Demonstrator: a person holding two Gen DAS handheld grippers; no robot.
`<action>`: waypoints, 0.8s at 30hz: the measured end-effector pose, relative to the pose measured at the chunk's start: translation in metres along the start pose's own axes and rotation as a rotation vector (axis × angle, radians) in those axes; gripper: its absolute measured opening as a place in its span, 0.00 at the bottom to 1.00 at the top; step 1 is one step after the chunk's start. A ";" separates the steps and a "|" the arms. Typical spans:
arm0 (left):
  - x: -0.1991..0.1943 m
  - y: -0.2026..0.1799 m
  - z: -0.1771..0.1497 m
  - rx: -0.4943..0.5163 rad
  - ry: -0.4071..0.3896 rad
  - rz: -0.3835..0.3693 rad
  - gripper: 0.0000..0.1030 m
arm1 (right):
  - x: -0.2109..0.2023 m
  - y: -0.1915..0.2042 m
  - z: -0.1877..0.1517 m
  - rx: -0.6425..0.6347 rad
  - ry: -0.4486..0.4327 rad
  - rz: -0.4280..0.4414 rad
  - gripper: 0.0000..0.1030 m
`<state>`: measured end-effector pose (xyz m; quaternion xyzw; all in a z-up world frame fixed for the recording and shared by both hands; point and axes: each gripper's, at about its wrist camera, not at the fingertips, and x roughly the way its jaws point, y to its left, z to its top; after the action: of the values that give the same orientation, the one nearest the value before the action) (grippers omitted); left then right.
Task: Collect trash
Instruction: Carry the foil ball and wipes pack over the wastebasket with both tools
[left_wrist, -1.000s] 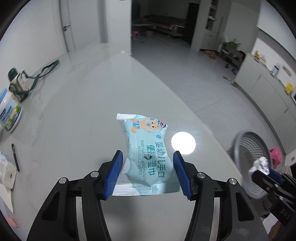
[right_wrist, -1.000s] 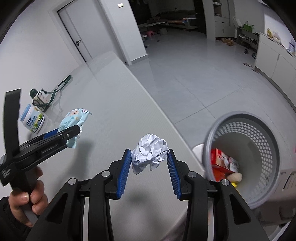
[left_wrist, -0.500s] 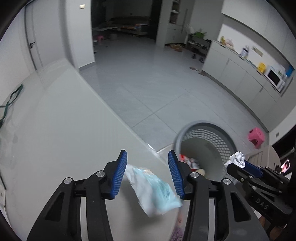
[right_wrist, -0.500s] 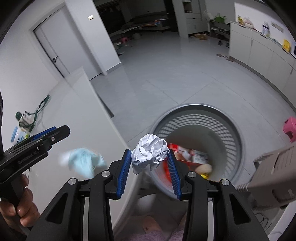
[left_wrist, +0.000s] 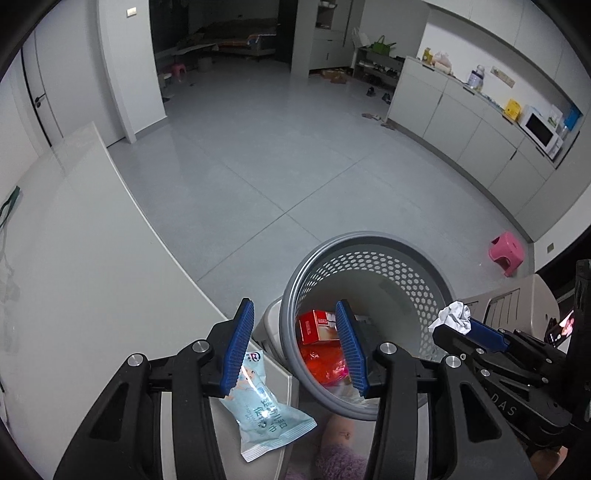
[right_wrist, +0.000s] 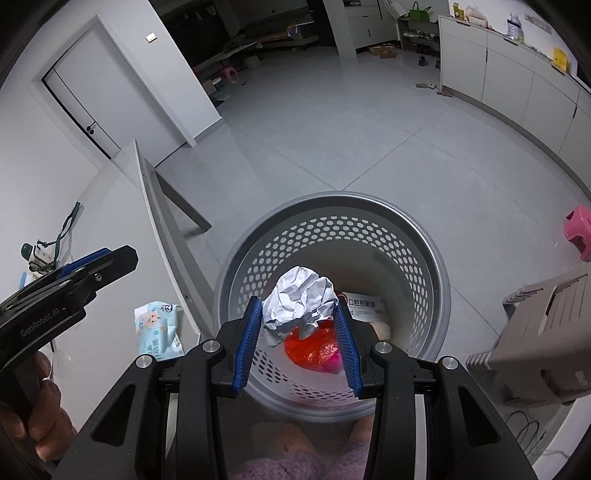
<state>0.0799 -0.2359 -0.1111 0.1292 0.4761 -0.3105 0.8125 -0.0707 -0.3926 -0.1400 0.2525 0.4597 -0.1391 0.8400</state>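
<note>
We see crumpled white paper (right_wrist: 300, 301), a glossy plastic wipes packet (left_wrist: 263, 408), a matt grey perforated plastic basket (right_wrist: 424, 254), ribbed blue rubbery pads (right_wrist: 246, 347), a smooth glossy tabletop (left_wrist: 85, 280), and shiny floor tiles (left_wrist: 280, 158).

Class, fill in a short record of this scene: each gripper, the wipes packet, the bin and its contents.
Grey perforated plastic bin: holds red box, orange-red bag
Right gripper: shut on crumpled white paper ball, above bin
Left gripper: jaws just been closing, nothing between them
Light blue wipes packet: unheld, by white table corner
</note>
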 end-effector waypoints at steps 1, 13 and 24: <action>0.000 0.001 0.000 -0.006 0.002 0.008 0.44 | 0.002 -0.001 0.001 -0.002 0.005 0.007 0.38; -0.009 0.038 -0.029 -0.150 0.053 0.130 0.70 | 0.009 0.003 0.010 -0.061 0.030 0.077 0.38; 0.023 0.041 -0.064 -0.233 0.144 0.213 0.81 | 0.012 -0.013 0.013 -0.083 0.054 0.091 0.38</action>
<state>0.0688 -0.1804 -0.1670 0.1056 0.5494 -0.1552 0.8142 -0.0608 -0.4105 -0.1475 0.2416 0.4757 -0.0747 0.8425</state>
